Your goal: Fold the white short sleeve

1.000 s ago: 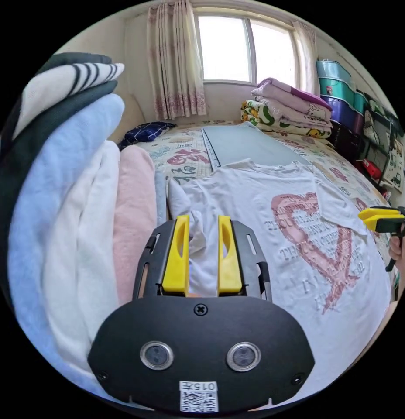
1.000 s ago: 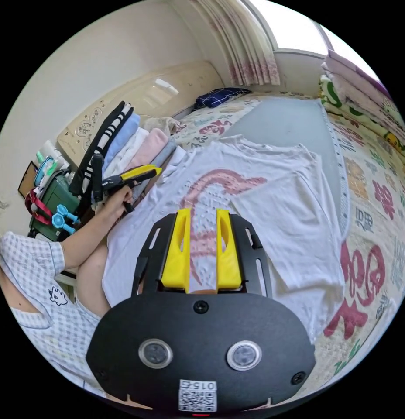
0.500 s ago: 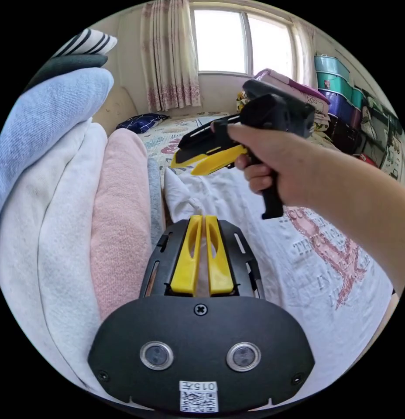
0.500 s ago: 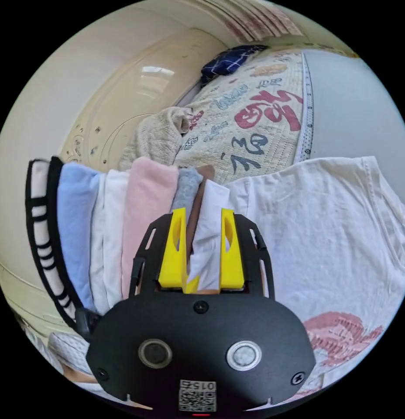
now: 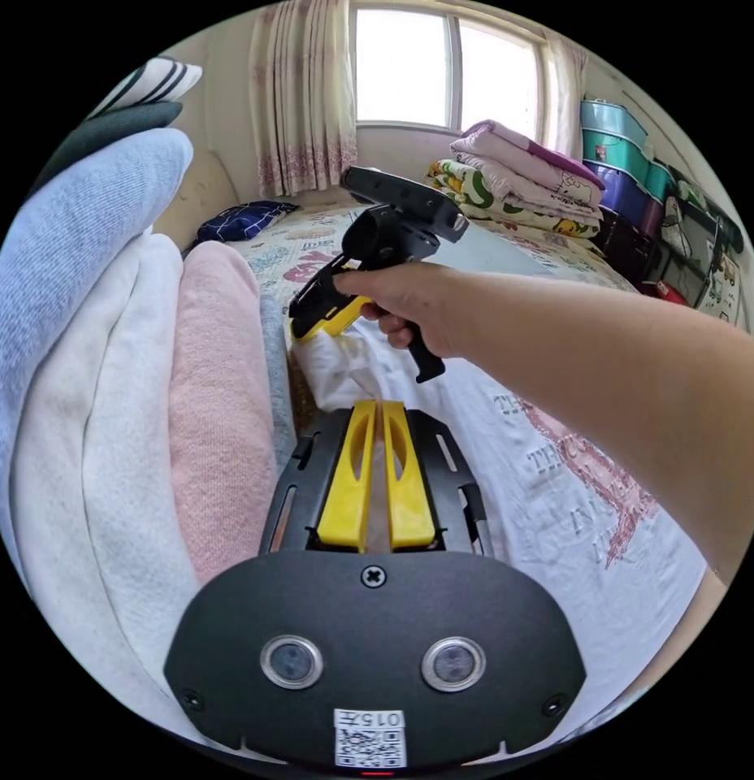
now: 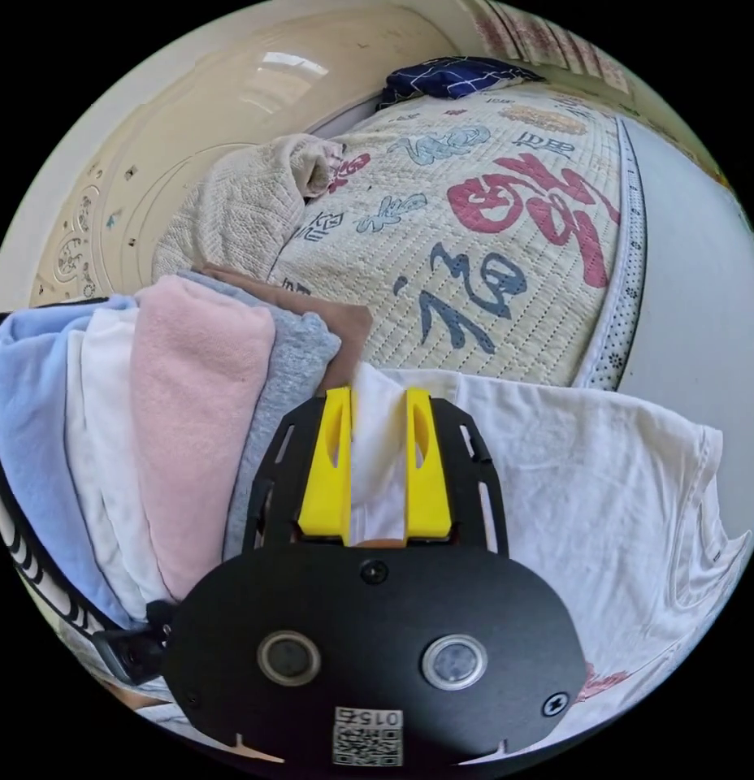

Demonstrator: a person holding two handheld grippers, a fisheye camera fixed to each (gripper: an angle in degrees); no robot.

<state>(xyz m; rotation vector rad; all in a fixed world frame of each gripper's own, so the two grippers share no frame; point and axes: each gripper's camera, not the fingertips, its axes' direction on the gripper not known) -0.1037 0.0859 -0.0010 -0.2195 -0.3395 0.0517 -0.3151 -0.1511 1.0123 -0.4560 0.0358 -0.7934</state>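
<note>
Since half a second ago, the right gripper [image 5: 324, 313] has come lower in the left gripper view, its yellow tips now at the near sleeve of the white short-sleeve T-shirt [image 5: 548, 520].

Bed: a mat [image 6: 474, 268] printed with large characters covers it, and the T-shirt lies spread on top, its red heart print facing up.

Folded clothes: a stack [image 5: 133, 390] in blue, white, pink and grey stands just beside the shirt's sleeve edge.

Left gripper [image 5: 375, 471]: jaws nearly pressed together, pinching a thin fold of the shirt's white cloth.

Right gripper, own view [image 6: 377, 463]: jaws spread apart, with the white sleeve cloth between them. Whether both jaws press on it cannot be told.

Hand [image 5: 409, 301]: holds the right gripper's black handle above the shirt.
</note>
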